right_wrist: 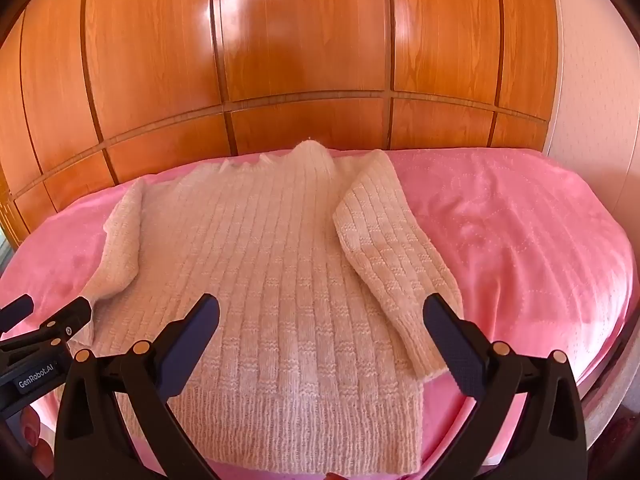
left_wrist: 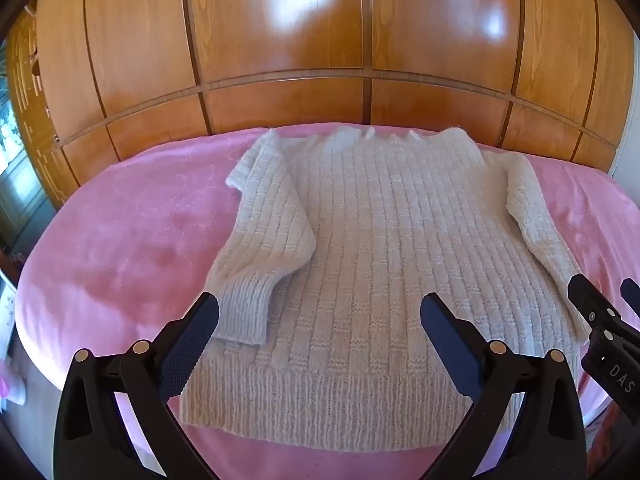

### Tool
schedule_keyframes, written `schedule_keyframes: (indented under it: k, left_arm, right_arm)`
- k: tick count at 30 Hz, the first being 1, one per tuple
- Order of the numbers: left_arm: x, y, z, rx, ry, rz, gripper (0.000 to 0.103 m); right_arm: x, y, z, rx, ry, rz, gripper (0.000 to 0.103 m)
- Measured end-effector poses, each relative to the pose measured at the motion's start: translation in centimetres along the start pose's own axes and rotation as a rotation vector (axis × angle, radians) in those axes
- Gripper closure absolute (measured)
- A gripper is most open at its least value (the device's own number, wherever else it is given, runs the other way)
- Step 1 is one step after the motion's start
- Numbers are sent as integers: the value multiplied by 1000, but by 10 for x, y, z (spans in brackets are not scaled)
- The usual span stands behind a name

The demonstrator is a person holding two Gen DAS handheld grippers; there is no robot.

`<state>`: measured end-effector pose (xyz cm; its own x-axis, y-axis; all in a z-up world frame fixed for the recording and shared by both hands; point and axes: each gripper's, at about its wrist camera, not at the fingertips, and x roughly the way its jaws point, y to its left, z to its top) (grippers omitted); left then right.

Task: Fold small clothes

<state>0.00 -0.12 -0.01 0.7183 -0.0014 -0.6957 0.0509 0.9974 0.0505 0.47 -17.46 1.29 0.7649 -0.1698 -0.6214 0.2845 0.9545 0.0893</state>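
Here there is one sweater (left_wrist: 360,264), two grippers, one pink blanket (left_wrist: 132,240) and one wooden wardrobe (left_wrist: 280,40). The sweater is cream-white, chunky ribbed knit with small blocks of crosswise stitches, and a tighter rib at hem and cuffs. It lies flat in the middle of the blanket, hem toward the near edge and neck at the far edge, just under the wardrobe. Its left sleeve (left_wrist: 260,248) is folded in over the body, cuff pointing toward the hem; its right sleeve (right_wrist: 396,264) also lies along the body's side, cuff near the hem.

The left gripper (left_wrist: 319,316) hovers above the hem with its fingers wide apart and nothing between them. The right gripper (right_wrist: 321,316) is likewise spread and empty, above the lower right part of the sweater.

The neck is bunched and hard to make out. Each camera's own gripper hides part of the hem, and the other gripper shows only at the frame edge, cut off.
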Motion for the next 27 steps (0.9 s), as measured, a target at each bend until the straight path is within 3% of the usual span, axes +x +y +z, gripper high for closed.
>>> schedule_keyframes:
  k: [27]
  left_arm:
    - [3, 2, -3, -17, 7, 1, 3]
  right_arm:
    - [2, 1, -1, -7, 15, -16, 2]
